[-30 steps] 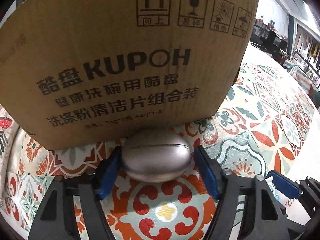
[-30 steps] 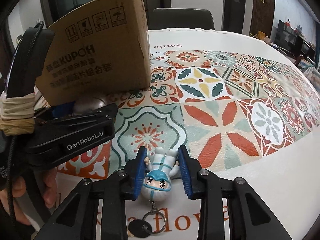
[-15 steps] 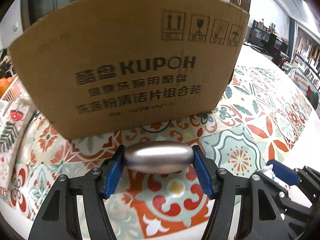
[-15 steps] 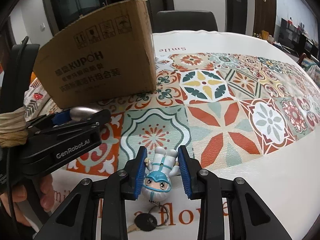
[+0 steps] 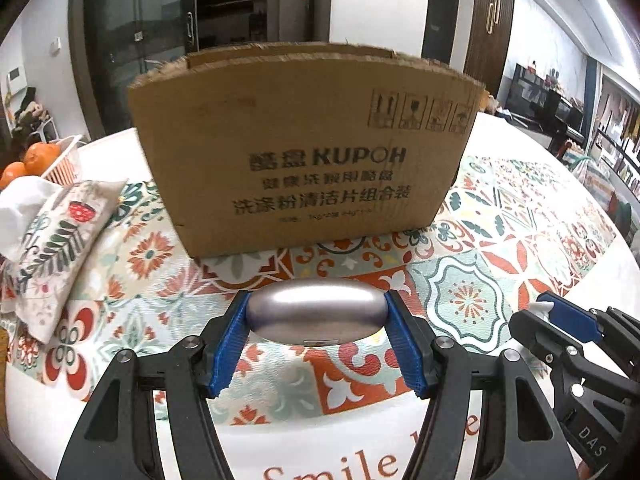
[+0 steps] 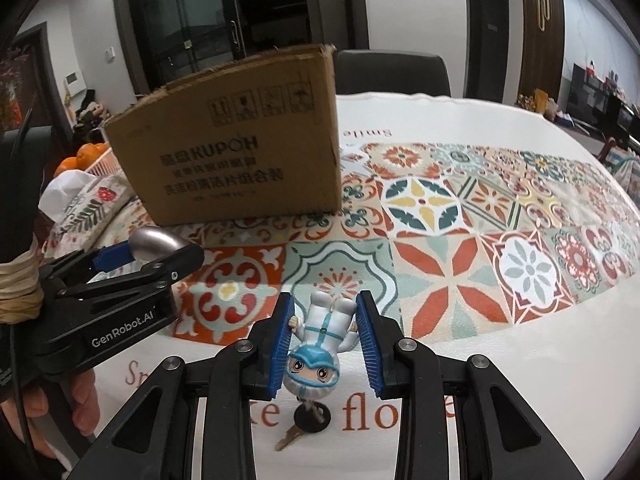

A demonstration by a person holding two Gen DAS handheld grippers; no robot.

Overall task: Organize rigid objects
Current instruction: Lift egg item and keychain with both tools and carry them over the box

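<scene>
Grippers, left clenching the metal oval and right the figurine keychain, I'd lifted both off the surface, boxward.

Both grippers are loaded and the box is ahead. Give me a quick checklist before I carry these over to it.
1. Left gripper grip on the silver oval object: ok, pads press both ends.
2. Right gripper grip on the astronaut keychain: ok, clamped at its sides.
3. Key hanging below: ok, dangling clear of the pads.
4. Cardboard box upright on the tablecloth: ok.
5. Box top open: ok, rim shows.
6. Room inside the box: cannot tell.
</scene>
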